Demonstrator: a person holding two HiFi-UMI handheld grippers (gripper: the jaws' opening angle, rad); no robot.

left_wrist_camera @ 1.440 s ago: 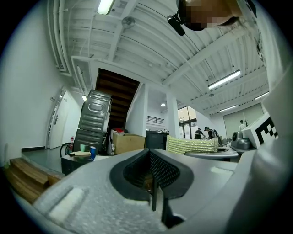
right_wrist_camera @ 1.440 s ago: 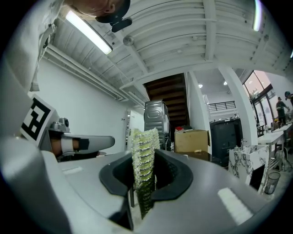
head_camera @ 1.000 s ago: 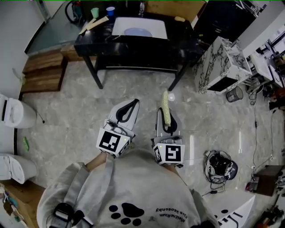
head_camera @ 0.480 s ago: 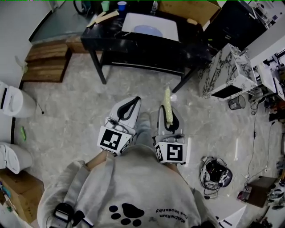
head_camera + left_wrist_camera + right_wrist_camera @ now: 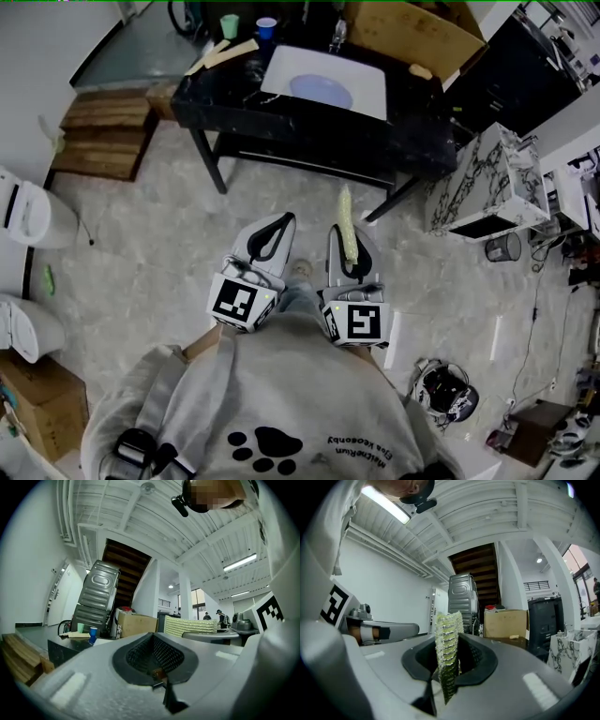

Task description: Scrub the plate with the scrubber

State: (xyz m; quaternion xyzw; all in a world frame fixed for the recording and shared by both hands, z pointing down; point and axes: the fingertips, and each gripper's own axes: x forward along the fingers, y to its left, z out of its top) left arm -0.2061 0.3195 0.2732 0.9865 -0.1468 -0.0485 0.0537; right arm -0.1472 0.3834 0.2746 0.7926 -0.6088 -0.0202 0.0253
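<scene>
Floor [image 5: 141, 253] below, scrubber [image 5: 345, 211] in hand-held gripper [image 5: 346, 236]

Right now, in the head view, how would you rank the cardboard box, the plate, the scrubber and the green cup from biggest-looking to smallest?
1. cardboard box
2. plate and scrubber: too close to rank. The scrubber is long and thin, and much nearer the camera.
3. green cup
</scene>
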